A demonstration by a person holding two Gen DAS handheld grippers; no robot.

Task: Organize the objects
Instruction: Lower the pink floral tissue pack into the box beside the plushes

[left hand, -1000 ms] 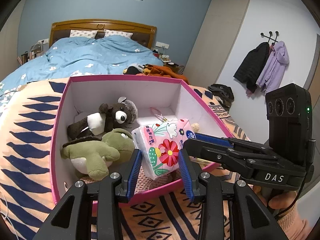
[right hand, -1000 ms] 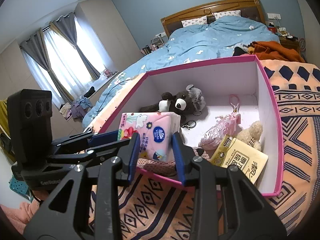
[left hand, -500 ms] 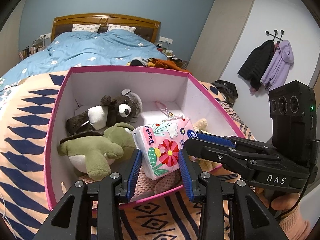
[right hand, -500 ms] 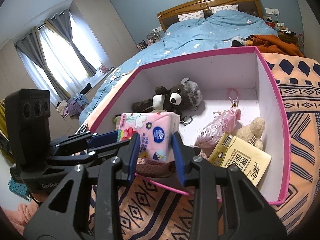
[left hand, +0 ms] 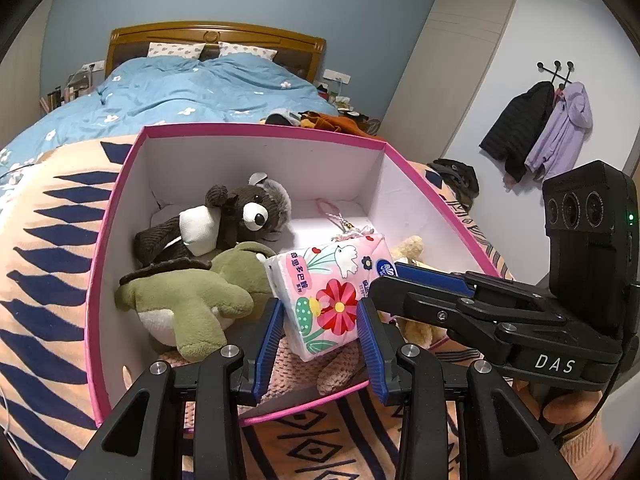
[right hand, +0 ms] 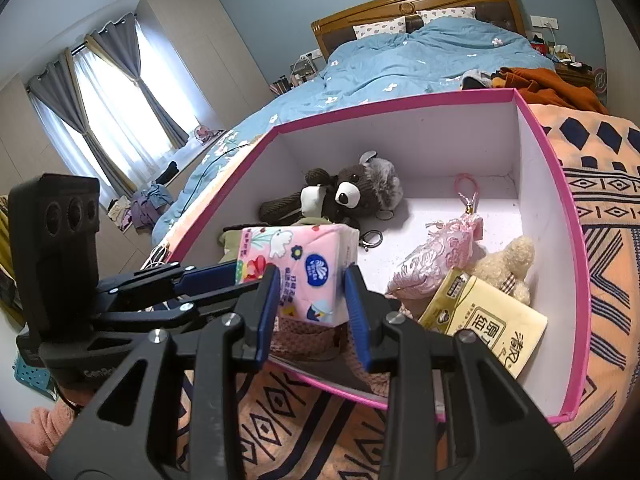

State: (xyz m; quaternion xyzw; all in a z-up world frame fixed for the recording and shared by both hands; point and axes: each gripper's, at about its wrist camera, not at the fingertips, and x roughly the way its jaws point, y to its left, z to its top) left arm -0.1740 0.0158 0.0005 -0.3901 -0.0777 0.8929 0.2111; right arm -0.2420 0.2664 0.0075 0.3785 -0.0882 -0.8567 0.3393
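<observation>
Pink cardboard walls, white inside, make up the open box [left hand: 116, 216] that sits on a patterned peach and navy blanket [left hand: 48, 240] ahead of both sets of jaws. Going from left of the jaws to right of them, the box holds one green plush frog [left hand: 188, 296], one brown and grey plush bear [left hand: 232, 220] beyond it, one pink tissue pack [left hand: 332, 292] in the middle, one pink brocade pouch [right hand: 440, 252] with a looped cord, one cream plush toy [right hand: 508, 264] and one yellow tissue pack [right hand: 488, 320] at the far right. A small ring [right hand: 372, 238] lies on the box floor near the bear. Under the pink pack sits something knitted and dusty pink [left hand: 304, 368]; what it is cannot be made out.

The left gripper [left hand: 320, 328] has its blue-padded jaws on either side of the pink tissue pack's near end, pinching it. The right gripper [right hand: 310, 300] comes at the same pack from the other side, its jaws also pressed on the pack's flanks. So the pack is held by both at once, raised over the box's near wall and above the knitted thing.

The pack's long axis runs roughly across the box, from the left jaws toward the right jaws, tilted a little, with its flowered face toward the left wrist camera and its blue logo toward the right one.

Beyond the box lies a bed with a blue quilt [left hand: 200, 88]
</observation>
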